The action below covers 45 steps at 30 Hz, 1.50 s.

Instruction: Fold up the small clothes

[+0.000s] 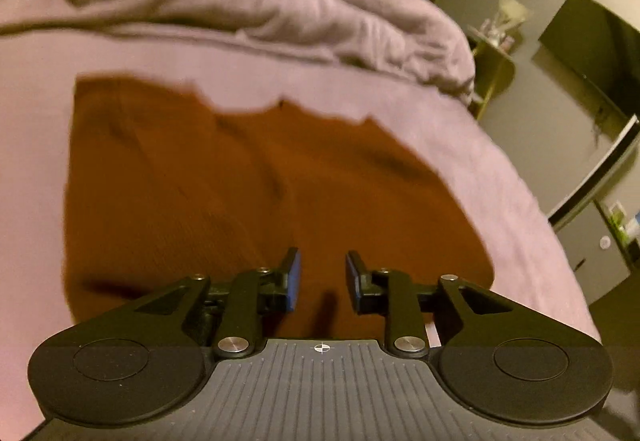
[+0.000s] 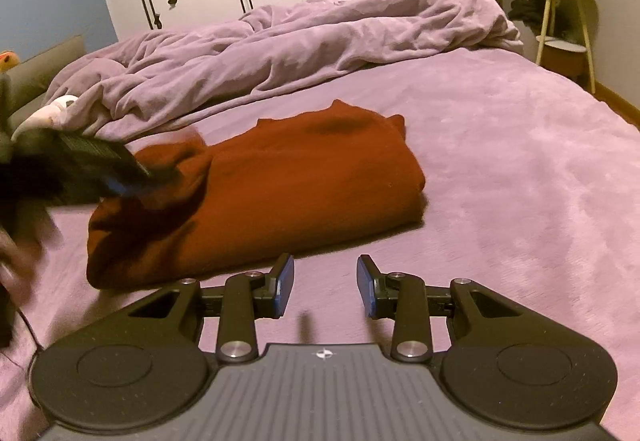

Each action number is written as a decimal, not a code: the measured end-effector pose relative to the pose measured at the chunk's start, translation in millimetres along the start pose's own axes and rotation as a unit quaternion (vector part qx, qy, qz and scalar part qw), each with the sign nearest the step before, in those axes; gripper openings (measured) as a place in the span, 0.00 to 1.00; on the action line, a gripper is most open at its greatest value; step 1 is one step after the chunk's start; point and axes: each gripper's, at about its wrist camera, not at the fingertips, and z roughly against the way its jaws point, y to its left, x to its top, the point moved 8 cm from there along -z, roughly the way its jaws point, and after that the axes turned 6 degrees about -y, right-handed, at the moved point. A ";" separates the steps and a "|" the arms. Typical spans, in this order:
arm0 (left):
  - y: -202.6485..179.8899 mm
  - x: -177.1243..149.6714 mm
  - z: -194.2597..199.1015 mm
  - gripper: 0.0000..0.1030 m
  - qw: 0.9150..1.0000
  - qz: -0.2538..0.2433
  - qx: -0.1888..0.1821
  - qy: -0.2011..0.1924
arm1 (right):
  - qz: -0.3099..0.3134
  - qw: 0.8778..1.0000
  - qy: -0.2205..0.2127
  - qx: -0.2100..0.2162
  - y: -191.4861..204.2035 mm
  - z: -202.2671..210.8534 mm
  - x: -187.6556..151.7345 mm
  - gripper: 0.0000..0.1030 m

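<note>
**Rust garment folded on the lilac bed, both grippers spread**

A lilac bed sheet (image 2: 500, 169) covered the mattress, with a rumpled duvet (image 2: 288, 41) heaped along its far side. In the middle of the sheet lay the rust-coloured garment (image 2: 280, 193), folded into a thick bundle. The left gripper (image 1: 322, 279) hovered over the cloth, jaws apart, holding nothing. The right gripper (image 2: 325, 283) hung above bare sheet just beside the garment's near edge, likewise spread and empty.

One rust-orange knitted garment (image 2: 280, 181) lies on one bed with a lilac fleece cover (image 2: 500, 161), beside one crumpled lilac duvet (image 2: 280, 41). Two black two-finger grippers (image 2: 325, 287) (image 1: 322, 281) and one pale wooden side table (image 2: 564, 25) show.
</note>
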 end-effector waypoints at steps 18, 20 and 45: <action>133.7 -4.6 87.4 0.54 0.982 0.132 0.116 -0.075 | 0.058 0.984 0.040 0.165 126.4 -83.1 71.4 0.67; 139.2 -1.7 75.2 0.55 0.981 0.143 0.112 -0.066 | 0.046 0.983 0.079 0.161 132.5 -112.1 73.2 0.67; 126.8 -10.3 47.1 0.66 0.989 0.104 0.094 -0.051 | 0.125 0.964 0.148 0.180 204.5 -206.3 76.5 0.39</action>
